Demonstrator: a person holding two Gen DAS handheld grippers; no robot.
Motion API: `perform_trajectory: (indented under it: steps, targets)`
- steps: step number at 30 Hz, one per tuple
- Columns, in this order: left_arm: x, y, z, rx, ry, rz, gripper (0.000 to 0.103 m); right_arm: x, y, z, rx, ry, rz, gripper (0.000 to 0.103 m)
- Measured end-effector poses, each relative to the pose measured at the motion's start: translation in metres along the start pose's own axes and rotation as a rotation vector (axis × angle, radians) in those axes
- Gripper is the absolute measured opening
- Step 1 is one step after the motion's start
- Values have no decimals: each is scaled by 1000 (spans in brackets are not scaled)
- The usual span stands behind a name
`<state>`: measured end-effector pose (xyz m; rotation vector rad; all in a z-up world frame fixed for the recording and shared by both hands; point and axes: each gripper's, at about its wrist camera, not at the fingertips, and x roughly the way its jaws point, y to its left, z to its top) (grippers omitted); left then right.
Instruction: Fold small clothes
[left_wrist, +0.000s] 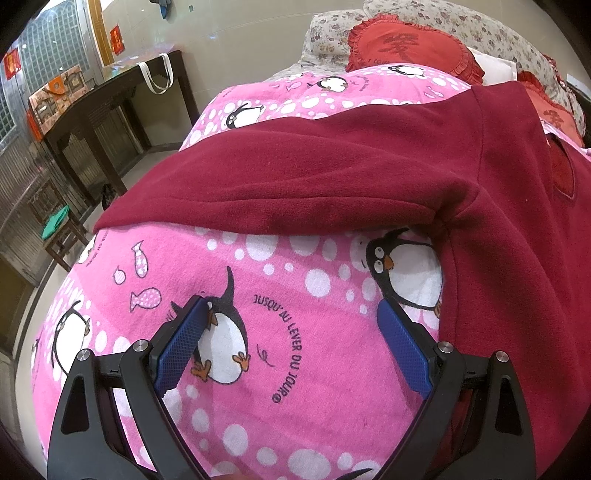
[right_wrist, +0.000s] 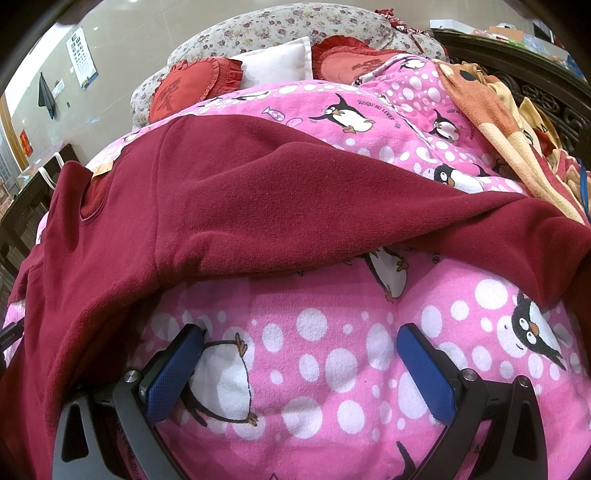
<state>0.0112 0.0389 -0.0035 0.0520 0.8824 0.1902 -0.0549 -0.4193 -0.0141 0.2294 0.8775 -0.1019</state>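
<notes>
A dark red long-sleeved fleece top (left_wrist: 369, 166) lies spread flat on a pink penguin-print blanket (left_wrist: 295, 350). In the left wrist view one sleeve stretches left across the bed and the body runs down the right side. My left gripper (left_wrist: 291, 306) hovers open over bare blanket, just below that sleeve and left of the body. The right wrist view shows the same top (right_wrist: 258, 206) with its other sleeve reaching right and the neckline at upper left. My right gripper (right_wrist: 301, 334) is open over the pink blanket (right_wrist: 332, 369), under that sleeve, holding nothing.
Red heart cushions (right_wrist: 192, 85) and a floral bolster (right_wrist: 277, 26) lie at the bed's head. An orange towel (right_wrist: 498, 122) is heaped at the right by a dark carved frame (right_wrist: 546, 92). A dark wooden table (left_wrist: 110, 99) and a small chair (left_wrist: 55, 229) stand left of the bed.
</notes>
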Motion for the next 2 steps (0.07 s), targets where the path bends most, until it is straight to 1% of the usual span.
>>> perform_trajectory:
  steps: [2]
  targets:
    - [1, 0, 0, -5, 3, -8, 93, 0, 0, 0, 0, 0, 0, 103]
